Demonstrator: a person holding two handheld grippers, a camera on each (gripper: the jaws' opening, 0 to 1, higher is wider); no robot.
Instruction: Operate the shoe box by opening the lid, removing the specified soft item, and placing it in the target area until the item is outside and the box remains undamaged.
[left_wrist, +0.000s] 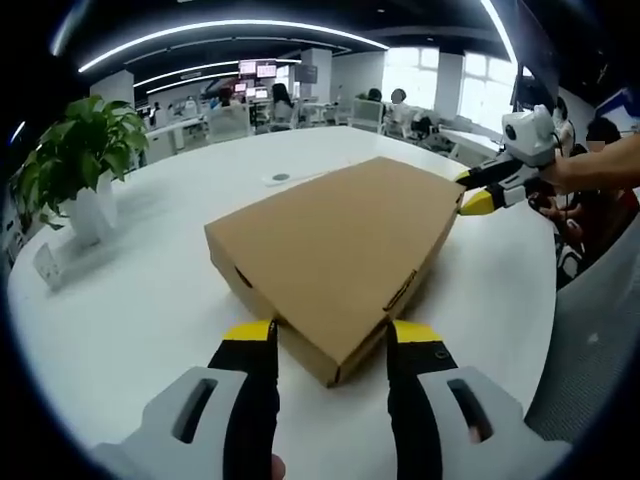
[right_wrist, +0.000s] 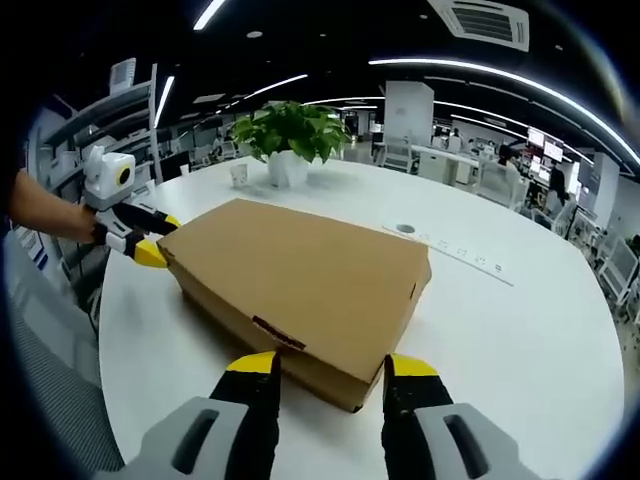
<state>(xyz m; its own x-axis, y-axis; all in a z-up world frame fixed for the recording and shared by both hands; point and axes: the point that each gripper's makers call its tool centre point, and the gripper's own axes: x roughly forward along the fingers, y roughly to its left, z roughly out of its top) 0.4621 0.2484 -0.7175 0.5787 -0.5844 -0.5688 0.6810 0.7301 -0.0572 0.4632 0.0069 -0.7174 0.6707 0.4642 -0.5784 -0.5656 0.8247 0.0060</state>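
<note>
A closed brown cardboard shoe box (left_wrist: 340, 250) (right_wrist: 300, 275) lies flat on the white round table (left_wrist: 130, 320) (right_wrist: 520, 330), its lid down. My left gripper (left_wrist: 332, 332) is open, and its yellow-tipped jaws stand on either side of the box's near corner. In the left gripper view, the right gripper (left_wrist: 475, 190) sits at the far right corner, held by a person's hand. My right gripper (right_wrist: 331, 364) is open too and straddles its own near corner. In the right gripper view, the left gripper (right_wrist: 150, 238) reaches the opposite corner. The box's contents are hidden.
A potted green plant (left_wrist: 80, 160) (right_wrist: 290, 135) in a white pot stands near the table's edge, with a small card (left_wrist: 48, 265) beside it. A socket strip (right_wrist: 450, 250) is set into the tabletop. A grey chair back (left_wrist: 600, 340) (right_wrist: 40, 370) is close by. Desks and people are far behind.
</note>
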